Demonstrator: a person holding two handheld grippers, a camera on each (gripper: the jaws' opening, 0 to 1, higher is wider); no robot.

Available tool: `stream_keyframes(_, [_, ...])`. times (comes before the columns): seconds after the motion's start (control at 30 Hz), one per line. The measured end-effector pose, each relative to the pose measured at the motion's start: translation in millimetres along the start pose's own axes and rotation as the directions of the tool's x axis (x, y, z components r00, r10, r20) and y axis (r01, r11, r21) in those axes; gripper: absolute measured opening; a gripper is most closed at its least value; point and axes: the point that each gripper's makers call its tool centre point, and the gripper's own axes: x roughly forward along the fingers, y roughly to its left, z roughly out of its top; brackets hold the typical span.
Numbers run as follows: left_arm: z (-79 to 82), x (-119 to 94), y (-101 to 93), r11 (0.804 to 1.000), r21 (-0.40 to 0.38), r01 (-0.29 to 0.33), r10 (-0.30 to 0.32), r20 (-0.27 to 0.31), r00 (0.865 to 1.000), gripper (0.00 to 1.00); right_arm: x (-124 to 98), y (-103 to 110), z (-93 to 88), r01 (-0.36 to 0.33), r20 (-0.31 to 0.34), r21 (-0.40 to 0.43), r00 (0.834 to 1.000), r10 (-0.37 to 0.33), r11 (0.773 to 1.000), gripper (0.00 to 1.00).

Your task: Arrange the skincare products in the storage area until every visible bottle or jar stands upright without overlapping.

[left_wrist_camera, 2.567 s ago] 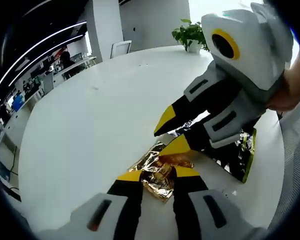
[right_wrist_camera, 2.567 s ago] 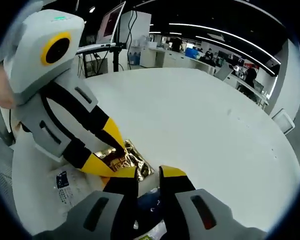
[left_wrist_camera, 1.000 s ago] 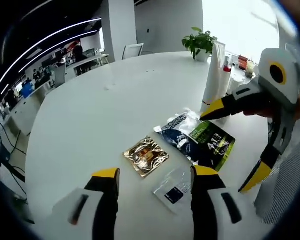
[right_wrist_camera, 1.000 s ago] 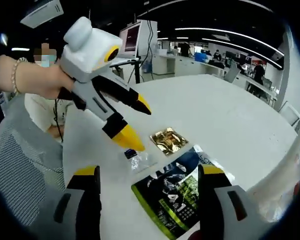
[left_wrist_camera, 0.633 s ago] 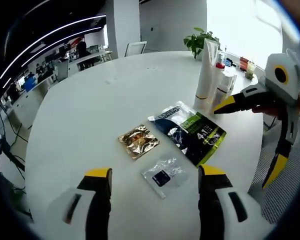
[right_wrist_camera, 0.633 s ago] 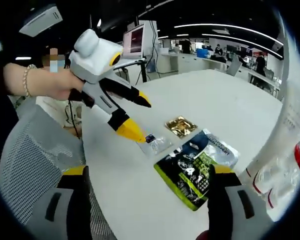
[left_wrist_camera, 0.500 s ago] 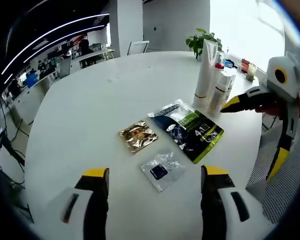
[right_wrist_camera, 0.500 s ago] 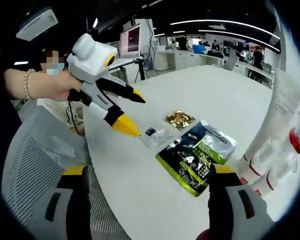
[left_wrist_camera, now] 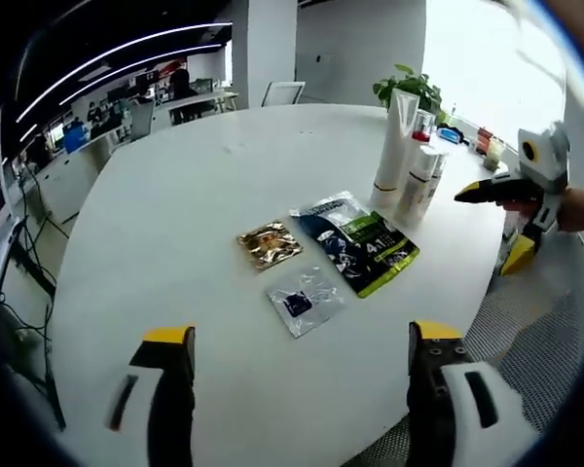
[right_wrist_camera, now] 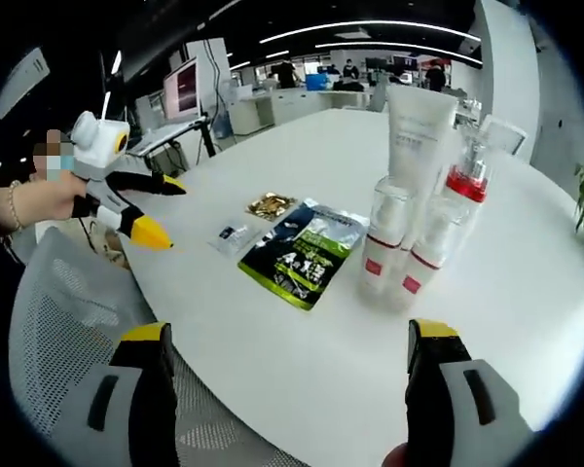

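Upright at the table's far side stand a tall white tube [left_wrist_camera: 391, 146] [right_wrist_camera: 419, 131] and several clear bottles with red bands [left_wrist_camera: 419, 180] [right_wrist_camera: 382, 248], close together. Flat on the table lie a gold sachet [left_wrist_camera: 270, 243] [right_wrist_camera: 270, 205], a clear sachet with a dark label [left_wrist_camera: 304, 300] [right_wrist_camera: 234, 234] and a green-and-dark-blue pouch [left_wrist_camera: 358, 241] [right_wrist_camera: 305, 255]. My left gripper [left_wrist_camera: 302, 336] [right_wrist_camera: 165, 212] is open and held back off the table edge, near the sachets. Off the edge beside the bottles, my right gripper [right_wrist_camera: 287, 336] [left_wrist_camera: 492, 229] is also open, holding nothing.
The round white table [left_wrist_camera: 175, 195] has wide bare room behind the sachets. A potted plant [left_wrist_camera: 409, 88] stands behind the tube. A grey mesh chair [right_wrist_camera: 68, 341] sits below the table edge. Office desks and monitors [right_wrist_camera: 185, 92] are in the background.
The left gripper let go of the gold sachet, which now lies flat. Both grippers opened and drew back off the table and apart.
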Motion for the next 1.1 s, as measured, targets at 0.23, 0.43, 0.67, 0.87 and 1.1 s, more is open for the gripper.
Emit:
stream_keyframes(0.23, [-7.6, -15.5, 8.0, 0.998, -0.047, -0.048, 0.049, 0.018, 0.999, 0.91, -14.8, -25.7, -8.9, 0.075, 0.024, 0.060, 0.997, -0.076, 0.995, 1.00])
stream_keyframes(0.43, [-18.2, -20.6, 11.9, 0.995, -0.075, -0.064, 0.067, 0.032, 0.997, 0.91, -22.5, -32.8, -5.1, 0.122, 0.051, 0.104, 0.991, -0.127, 0.987, 1.00])
stream_keyframes(0.67, [-8.9, -21.2, 8.6, 0.995, -0.056, -0.081, 0.084, 0.053, 0.995, 0.91, -19.9, -39.7, -9.3, 0.149, 0.038, 0.078, 0.988, -0.152, 0.986, 1.00])
stream_keyframes(0.87, [-12.4, -20.8, 10.5, 0.994, -0.054, -0.093, 0.095, 0.043, 0.995, 0.91, -17.3, -36.6, -9.5, 0.147, 0.032, 0.038, 0.988, -0.148, 0.988, 1.00])
stream_keyframes(1.1, [-14.5, -20.2, 12.4, 0.994, -0.048, -0.102, 0.104, 0.037, 0.994, 0.90, -18.8, -38.5, -7.6, 0.154, 0.045, 0.055, 0.987, -0.156, 0.987, 0.99])
